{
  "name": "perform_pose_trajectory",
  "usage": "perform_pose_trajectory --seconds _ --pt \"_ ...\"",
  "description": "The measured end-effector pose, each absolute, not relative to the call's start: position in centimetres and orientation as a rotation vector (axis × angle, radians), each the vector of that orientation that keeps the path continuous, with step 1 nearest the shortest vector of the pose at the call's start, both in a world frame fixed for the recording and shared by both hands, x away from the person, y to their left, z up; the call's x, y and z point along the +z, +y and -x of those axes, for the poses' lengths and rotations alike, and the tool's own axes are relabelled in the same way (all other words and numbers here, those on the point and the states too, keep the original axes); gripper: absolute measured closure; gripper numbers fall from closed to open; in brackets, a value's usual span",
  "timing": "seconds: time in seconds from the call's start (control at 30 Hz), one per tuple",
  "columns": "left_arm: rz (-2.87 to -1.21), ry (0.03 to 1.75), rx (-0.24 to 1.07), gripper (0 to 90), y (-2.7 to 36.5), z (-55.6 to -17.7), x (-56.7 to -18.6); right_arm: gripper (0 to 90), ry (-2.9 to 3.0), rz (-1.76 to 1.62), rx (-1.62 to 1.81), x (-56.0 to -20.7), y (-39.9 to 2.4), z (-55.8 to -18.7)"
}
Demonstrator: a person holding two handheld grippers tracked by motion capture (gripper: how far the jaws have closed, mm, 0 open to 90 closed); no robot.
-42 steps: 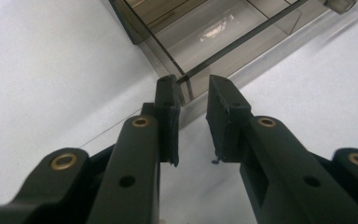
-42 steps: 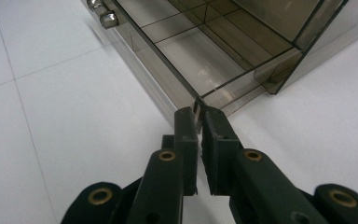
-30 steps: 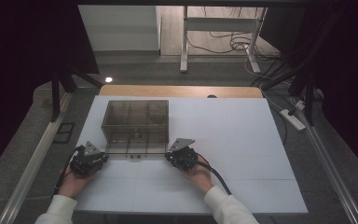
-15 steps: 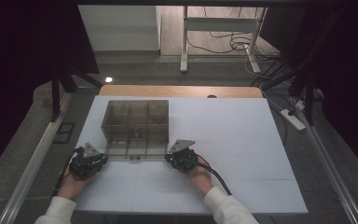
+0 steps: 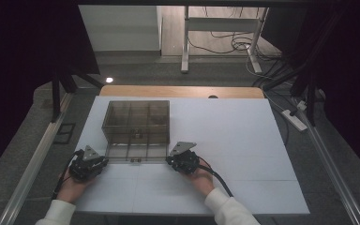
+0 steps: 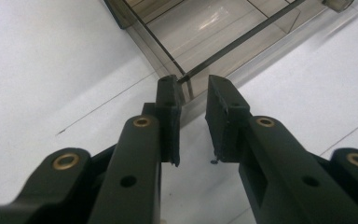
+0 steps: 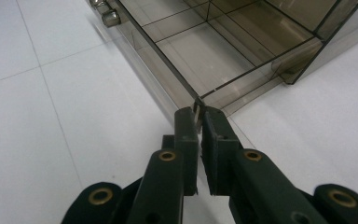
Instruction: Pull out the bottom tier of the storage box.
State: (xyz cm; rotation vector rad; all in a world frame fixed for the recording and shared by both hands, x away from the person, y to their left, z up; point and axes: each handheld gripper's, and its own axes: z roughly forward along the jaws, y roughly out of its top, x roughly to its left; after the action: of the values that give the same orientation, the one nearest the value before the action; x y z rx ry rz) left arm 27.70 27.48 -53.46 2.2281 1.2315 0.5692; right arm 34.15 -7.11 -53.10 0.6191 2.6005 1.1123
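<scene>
With drawer pulled partway out of smoked plastic box on desk, approx. halfway. Right gripper jaws clamped on front corner; left gripper jaws slightly apart astride other corner, not gripping. Compartments look empty.

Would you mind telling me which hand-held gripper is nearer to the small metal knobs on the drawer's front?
Right, by a small margin. The knobs sit slightly right of the front's middle. The right hand-held gripper pinches the drawer's right front corner; the left hand-held gripper sits at its left front corner.

white table with 1 smoky clear compartment box
</scene>
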Motion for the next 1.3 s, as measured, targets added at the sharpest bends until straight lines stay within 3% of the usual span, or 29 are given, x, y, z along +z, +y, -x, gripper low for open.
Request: perform_pose_trajectory --seconds 0.93,1.0,1.07,1.3 --pt "-2.213 1.231 0.569 73.1 27.5 -27.4 -53.7 84.5 2.615 -0.596 1.102 -53.3 -7.1 -34.0" --pt "-2.201 1.222 0.573 68.3 27.5 -27.3 -53.5 80.4 2.595 -0.599 1.106 -53.2 -7.2 -34.0" --pt "-2.196 1.227 0.583 52.3 27.6 -27.3 -53.2 65.7 2.587 -0.621 1.15 -52.8 -7.5 -34.0" --pt "-2.137 1.248 0.612 35.9 27.8 -27.1 -52.3 50.1 2.588 -0.664 1.216 -51.7 -9.8 -34.0"
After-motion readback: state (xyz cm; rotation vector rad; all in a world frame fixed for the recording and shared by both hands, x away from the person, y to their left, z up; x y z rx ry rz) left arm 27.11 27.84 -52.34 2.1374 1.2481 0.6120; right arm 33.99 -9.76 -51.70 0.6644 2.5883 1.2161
